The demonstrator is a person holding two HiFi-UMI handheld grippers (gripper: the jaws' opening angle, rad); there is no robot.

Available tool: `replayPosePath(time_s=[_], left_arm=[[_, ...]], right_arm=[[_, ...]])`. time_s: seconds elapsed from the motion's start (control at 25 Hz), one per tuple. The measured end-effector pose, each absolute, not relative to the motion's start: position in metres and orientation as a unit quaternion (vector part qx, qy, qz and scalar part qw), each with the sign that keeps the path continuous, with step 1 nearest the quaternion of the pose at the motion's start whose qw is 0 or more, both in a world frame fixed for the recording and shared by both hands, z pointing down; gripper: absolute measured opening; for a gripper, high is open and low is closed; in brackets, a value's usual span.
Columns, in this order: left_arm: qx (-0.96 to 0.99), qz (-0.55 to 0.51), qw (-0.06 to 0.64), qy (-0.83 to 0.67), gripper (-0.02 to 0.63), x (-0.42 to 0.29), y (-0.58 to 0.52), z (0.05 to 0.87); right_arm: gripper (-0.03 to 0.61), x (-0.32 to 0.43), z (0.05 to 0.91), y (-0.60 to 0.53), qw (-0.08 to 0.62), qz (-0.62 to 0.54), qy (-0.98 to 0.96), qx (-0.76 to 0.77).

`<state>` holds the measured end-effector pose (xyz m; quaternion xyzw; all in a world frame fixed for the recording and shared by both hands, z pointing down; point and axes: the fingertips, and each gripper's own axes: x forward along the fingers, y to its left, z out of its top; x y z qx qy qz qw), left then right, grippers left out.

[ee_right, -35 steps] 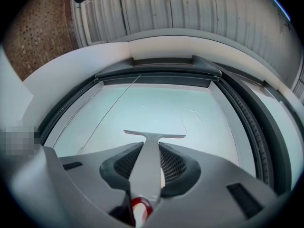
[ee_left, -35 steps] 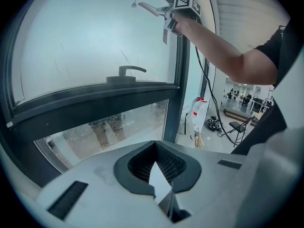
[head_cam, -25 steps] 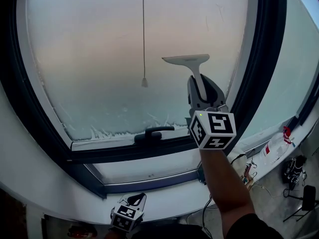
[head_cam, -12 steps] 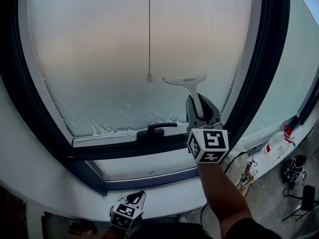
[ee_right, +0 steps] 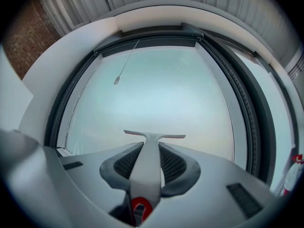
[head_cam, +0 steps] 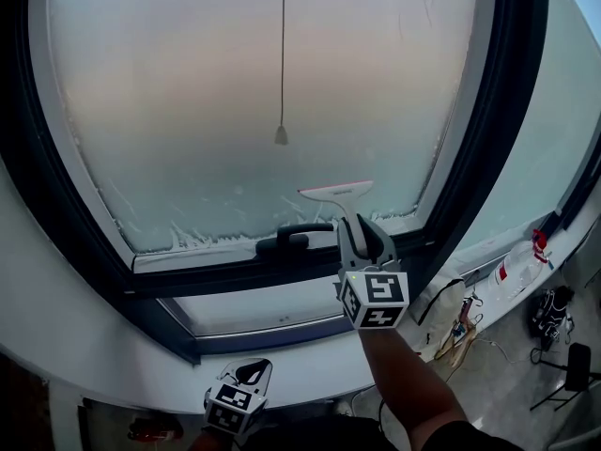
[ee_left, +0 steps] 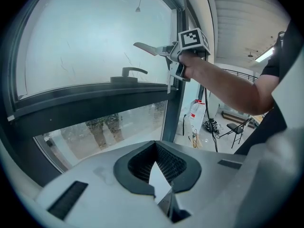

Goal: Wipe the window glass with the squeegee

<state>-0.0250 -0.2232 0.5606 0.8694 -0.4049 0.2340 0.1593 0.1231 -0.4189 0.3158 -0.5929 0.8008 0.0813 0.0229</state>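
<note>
Head view. Found the right claw [head_cam: 362, 240] raised to the misted window glass [head_cam: 235, 83] and clamped on the stem of the white T-shaped squeegee [head_cam: 336, 194]. Noted the blade roughly level and low on the pane, just above and to the right of the dark lever handle [head_cam: 296, 241]. Noted a thin pull cord [head_cam: 282, 134] hanging higher up, well apart from the blade. Located the left claw [head_cam: 250, 374] low beneath the sill, away from the work.

Left gripper view. Found the left claw [ee_left: 159, 186] drawn together with nothing held. Saw the squeegee [ee_left: 146, 47] side-on at the glass; cannot confirm blade contact.

Right gripper view. Confirmed the right claw [ee_right: 148, 167] gripping the squeegee [ee_right: 154, 137] by its stem, blade straight ahead.

Risks. Judged close to the bottom of the pane. Expect further downward travel to strike the handle or the dark window frame [head_cam: 282, 275], lifting one blade end and leaving a streak. Also possible: twisting of the stem in the grip under pressure.
</note>
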Motion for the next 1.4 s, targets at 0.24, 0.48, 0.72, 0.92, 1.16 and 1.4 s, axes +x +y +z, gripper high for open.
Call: replayPosePath(time_s=[0.24,0.48,0.72,0.92,1.16,1.4], left_arm=[[0.87,0.238,0.16,-0.401,0.0,-0.034,-0.214,0.563],[0.873,0.243,0.157,-0.392,0.0,-0.048,-0.2,0.566],[0.868,0.254,0.153,-0.397,0.0,-0.065,-0.189,0.573],[0.864,0.247,0.165,-0.405,0.0,-0.069,-0.179,0.568],[0.855,0.24,0.161,-0.431,0.0,-0.066,-0.183,0.57],[0.844,0.234,0.168,-0.452,0.0,-0.041,-0.189,0.553]], right_arm=[[0.087,0.125,0.358,-0.418,0.004,0.035,0.795,-0.605],[0.087,0.126,0.397,-0.415,-0.013,-0.003,0.783,-0.622],[0.087,0.127,0.408,-0.412,-0.01,-0.012,0.775,-0.632],[0.087,0.127,0.41,-0.41,-0.009,-0.009,0.774,-0.633],[0.087,0.129,0.413,-0.412,-0.013,-0.001,0.782,-0.623],[0.087,0.134,0.406,-0.412,-0.026,-0.005,0.802,-0.597]])
